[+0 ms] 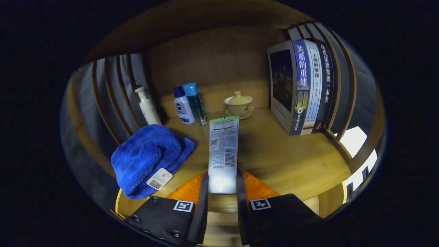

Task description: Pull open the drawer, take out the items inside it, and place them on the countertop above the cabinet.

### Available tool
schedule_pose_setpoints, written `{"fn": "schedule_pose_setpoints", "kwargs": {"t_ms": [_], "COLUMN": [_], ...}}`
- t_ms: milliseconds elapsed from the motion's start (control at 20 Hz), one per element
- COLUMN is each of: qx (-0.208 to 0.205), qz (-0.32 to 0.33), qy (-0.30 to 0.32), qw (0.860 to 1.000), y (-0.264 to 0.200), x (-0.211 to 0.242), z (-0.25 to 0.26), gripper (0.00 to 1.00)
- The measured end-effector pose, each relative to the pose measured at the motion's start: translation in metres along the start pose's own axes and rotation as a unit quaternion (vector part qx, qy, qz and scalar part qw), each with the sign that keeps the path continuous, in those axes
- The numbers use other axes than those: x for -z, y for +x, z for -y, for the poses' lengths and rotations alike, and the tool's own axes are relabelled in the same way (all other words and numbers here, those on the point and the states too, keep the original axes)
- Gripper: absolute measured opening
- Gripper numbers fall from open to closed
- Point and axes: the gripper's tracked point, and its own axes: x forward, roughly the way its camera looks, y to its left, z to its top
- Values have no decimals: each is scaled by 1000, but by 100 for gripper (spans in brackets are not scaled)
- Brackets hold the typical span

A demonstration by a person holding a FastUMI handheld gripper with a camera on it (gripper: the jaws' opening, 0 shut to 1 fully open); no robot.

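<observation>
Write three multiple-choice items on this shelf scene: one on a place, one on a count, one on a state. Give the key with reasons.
1. Where does the folded blue towel lie?
A. under the books
B. on the wooden countertop, beside the fingers and in front of the white pump bottle
C. inside the cup

2. How many upright books stand together?
A. one
B. three
C. six

3. What are the gripper fingers doing?
A. spread wide, holding nothing
B. pressing on the towel
C. closed on the white plastic tube

Key: 1 B, the towel rests on the wood near the pump bottle. 2 B, three spines show side by side. 3 C, both fingers press the tube's lower end.
</observation>
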Motion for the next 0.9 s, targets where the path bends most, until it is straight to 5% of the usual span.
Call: {"fn": "schedule_pose_setpoints", "kwargs": {"t_ms": [550,900], "qx": [5,19], "qz": [18,42], "qy": [14,6], "qw": [1000,999], "y": [19,11], "x": [-7,-18], "z": [3,11], "gripper": [52,93]}}
